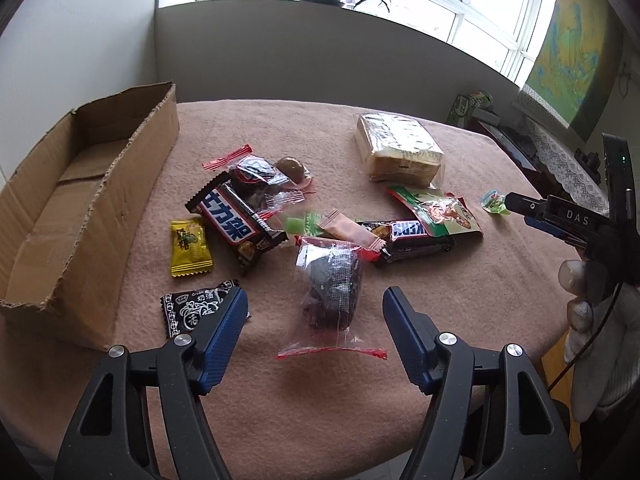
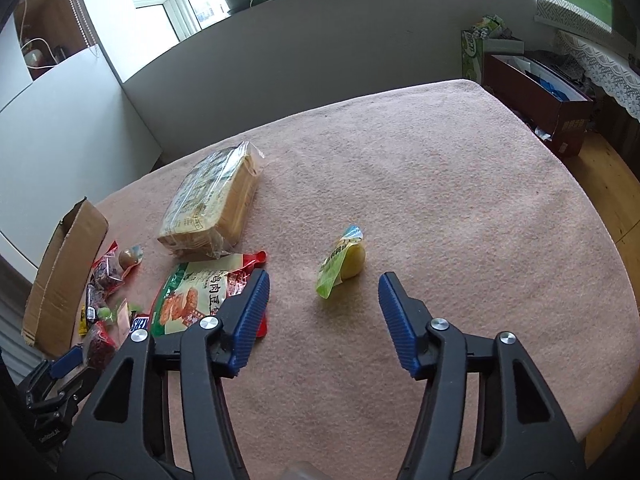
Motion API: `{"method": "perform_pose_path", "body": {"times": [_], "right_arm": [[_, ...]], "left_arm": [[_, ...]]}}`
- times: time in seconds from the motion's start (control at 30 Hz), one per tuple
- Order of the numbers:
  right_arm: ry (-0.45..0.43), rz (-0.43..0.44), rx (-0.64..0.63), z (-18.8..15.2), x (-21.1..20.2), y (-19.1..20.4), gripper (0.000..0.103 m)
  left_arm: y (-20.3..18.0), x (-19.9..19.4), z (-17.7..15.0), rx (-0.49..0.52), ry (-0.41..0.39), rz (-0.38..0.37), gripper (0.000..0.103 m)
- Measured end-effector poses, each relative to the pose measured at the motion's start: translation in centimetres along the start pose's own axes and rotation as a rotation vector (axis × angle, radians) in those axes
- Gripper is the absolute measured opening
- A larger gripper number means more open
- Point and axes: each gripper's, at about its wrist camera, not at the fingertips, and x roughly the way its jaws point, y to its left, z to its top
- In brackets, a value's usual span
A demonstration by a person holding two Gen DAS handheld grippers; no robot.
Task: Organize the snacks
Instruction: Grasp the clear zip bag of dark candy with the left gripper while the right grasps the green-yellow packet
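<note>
Both your claws spread wide over the snacks; nothing pinched.
Left gripper (image 1: 315, 322) straddles the clear red-edged packet (image 1: 330, 292), lying between its fingers; right gripper (image 2: 323, 312) faces the green jelly cup (image 2: 342, 266) just ahead; cardboard box (image 1: 80, 208) far left of both.

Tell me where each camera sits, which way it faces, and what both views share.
Left wrist: on the left claw, open, looking across the pink table at the snack pile and cardboard box; the right claw and a gloved hand show at the right edge.
Right wrist: on the right claw, open, facing a small green packet.
Shared: the bread pack, box, packet and table.
</note>
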Motion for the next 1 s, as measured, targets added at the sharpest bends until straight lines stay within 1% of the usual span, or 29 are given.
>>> {"method": "perform_pose_path", "body": {"times": [0.1, 0.17, 0.23, 0.3, 0.37, 0.43, 0.5, 0.53, 0.57, 0.6, 0.8, 1.0], "right_arm": [[0.019, 0.0, 0.016, 0.6, 1.3, -0.4, 0.053], [0.032, 0.002, 0.024, 0.9, 2.0, -0.6, 0.051], [0.042, 0.0, 0.024, 1.0, 2.5, -0.6, 0.046], [0.044, -0.006, 0.017, 1.1, 2.7, -0.5, 0.045], [0.047, -0.013, 0.01, 1.1, 2.8, -0.3, 0.043], [0.05, -0.026, -0.004, 1.1, 2.9, -0.2, 0.038], [0.05, -0.041, -0.018, 1.1, 3.0, 0.0, 0.031], [0.051, -0.045, -0.024, 1.1, 3.0, 0.0, 0.028], [0.052, -0.048, -0.027, 1.1, 2.9, 0.0, 0.026], [0.051, -0.049, -0.03, 1.0, 2.9, 0.0, 0.026], [0.034, -0.051, -0.028, 0.8, 2.2, -0.1, 0.026], [-0.009, -0.057, -0.045, 0.9, 0.1, 0.6, 0.026]], "left_arm": [[0.0, 0.4, 0.0, 0.005, 0.011, -0.002, 0.064], [0.1, 0.8, 0.1, 0.003, 0.017, -0.004, 0.064], [0.3, 0.9, 0.2, -0.003, 0.021, -0.006, 0.063], [0.3, 1.2, 0.3, -0.006, 0.025, -0.008, 0.058], [0.3, 1.3, 0.3, -0.006, 0.028, -0.012, 0.056], [0.1, 1.4, 0.4, -0.002, 0.027, -0.011, 0.054], [0.0, 1.6, 0.5, -0.001, 0.029, -0.013, 0.044], [-0.1, 1.6, 0.6, 0.0, 0.031, -0.015, 0.042], [-0.2, 1.7, 0.6, 0.003, 0.033, -0.018, 0.036], [-0.3, 1.8, 0.7, 0.006, 0.036, -0.021, 0.033], [-0.2, 1.7, 0.6, -0.002, 0.03, -0.024, 0.03], [0.1, 0.8, 0.7, -0.01, 0.011, -0.02, 0.03]]}}
